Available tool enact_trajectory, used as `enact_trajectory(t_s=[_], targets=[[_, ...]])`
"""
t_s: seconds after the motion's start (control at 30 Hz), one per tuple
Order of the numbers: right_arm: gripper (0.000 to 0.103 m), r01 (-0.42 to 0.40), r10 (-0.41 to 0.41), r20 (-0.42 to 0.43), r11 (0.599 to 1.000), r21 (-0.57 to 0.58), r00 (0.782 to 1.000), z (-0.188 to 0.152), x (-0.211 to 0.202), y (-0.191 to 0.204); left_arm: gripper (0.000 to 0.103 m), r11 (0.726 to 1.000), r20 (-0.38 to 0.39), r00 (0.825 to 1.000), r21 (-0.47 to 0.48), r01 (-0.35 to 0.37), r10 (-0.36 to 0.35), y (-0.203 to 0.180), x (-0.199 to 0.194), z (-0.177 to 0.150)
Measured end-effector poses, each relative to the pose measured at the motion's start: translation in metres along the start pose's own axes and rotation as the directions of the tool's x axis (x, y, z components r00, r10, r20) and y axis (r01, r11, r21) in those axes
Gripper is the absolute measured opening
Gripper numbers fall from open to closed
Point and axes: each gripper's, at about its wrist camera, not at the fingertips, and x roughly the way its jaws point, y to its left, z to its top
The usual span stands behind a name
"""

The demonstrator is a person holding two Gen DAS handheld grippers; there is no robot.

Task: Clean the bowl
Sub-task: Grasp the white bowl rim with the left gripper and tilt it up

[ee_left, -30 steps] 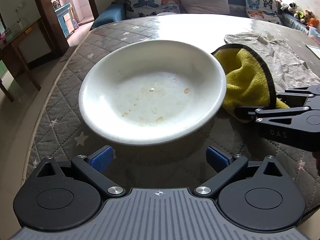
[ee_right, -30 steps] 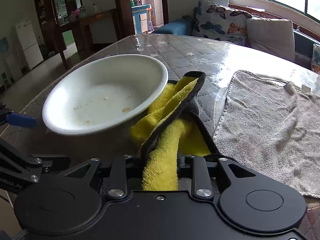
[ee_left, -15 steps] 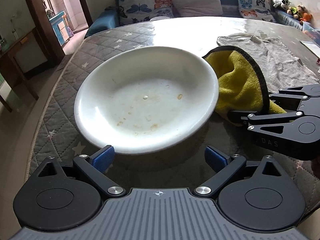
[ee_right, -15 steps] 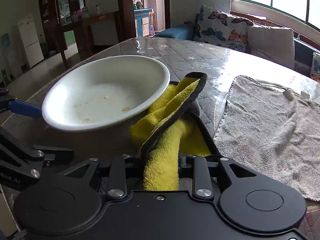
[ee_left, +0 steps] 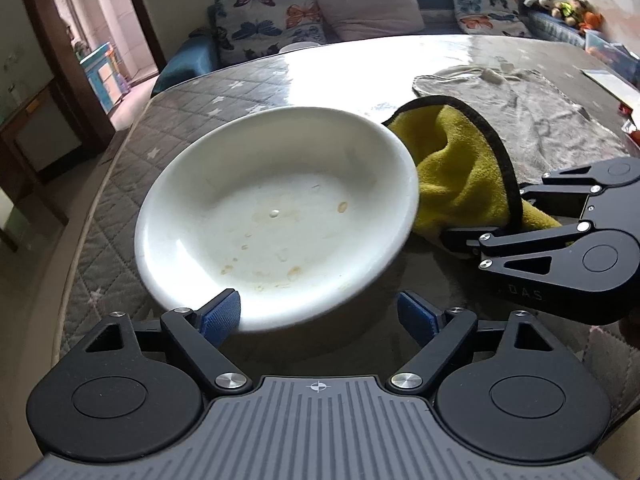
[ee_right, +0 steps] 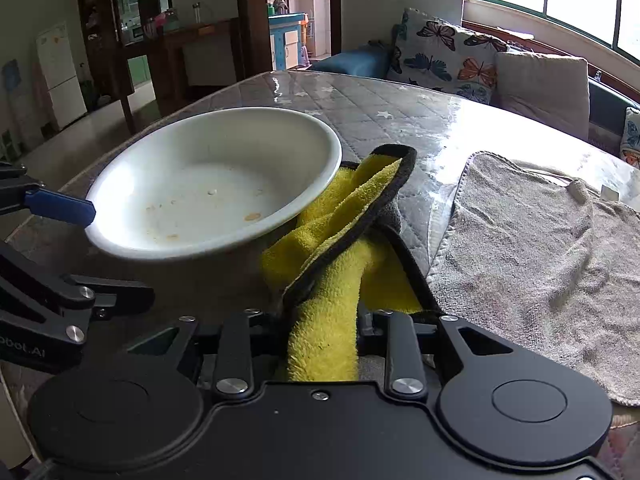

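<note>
A white shallow bowl (ee_left: 276, 216) with dried food spots stands on the quilted table; it also shows in the right wrist view (ee_right: 212, 184). My left gripper (ee_left: 318, 314) is open at the bowl's near rim, its left blue pad (ee_left: 220, 314) at the rim edge and the right pad off to the right of the rim. My right gripper (ee_right: 320, 320) is shut on a yellow cloth with a black border (ee_right: 344, 248), which lies against the bowl's right side. The cloth (ee_left: 460, 172) and right gripper (ee_left: 560, 244) show in the left wrist view.
A grey towel (ee_right: 528, 256) lies spread on the table to the right of the cloth. The table edge (ee_left: 80, 240) curves close on the left. A sofa with butterfly cushions (ee_left: 272, 24) stands behind the table.
My left gripper has moved forward to the bowl, so its left pad now reaches the near rim. The right gripper still holds the cloth beside the bowl.
</note>
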Motion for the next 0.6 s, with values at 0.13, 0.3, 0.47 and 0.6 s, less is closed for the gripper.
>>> enact_trajectory(t_s=[0.13,0.3,0.47,0.6], targets=[[0.031,-0.002,0.002,-0.001,1.0,0.004,1.0,0.0,0.0,0.0,0.083,0.999,-0.008,1.0,0.034,-0.007,0.007,-0.002,0.008,0.0],[0.031,0.0,0.0,-0.002,1.0,0.004,1.0,0.0,0.0,0.001,0.076,0.998,-0.021,1.0,0.062,0.001,0.001,-0.003,0.015,0.001],[0.031,0.001,-0.001,-0.001,1.0,0.006,1.0,-0.001,-0.001,0.002,0.068,0.996,-0.027,1.0,0.088,0.005,-0.003,-0.006,0.022,0.001],[0.031,0.0,0.0,0.001,1.0,0.011,1.0,-0.001,-0.001,0.001,0.063,0.996,-0.027,1.0,0.09,0.004,-0.001,-0.006,0.024,0.001]])
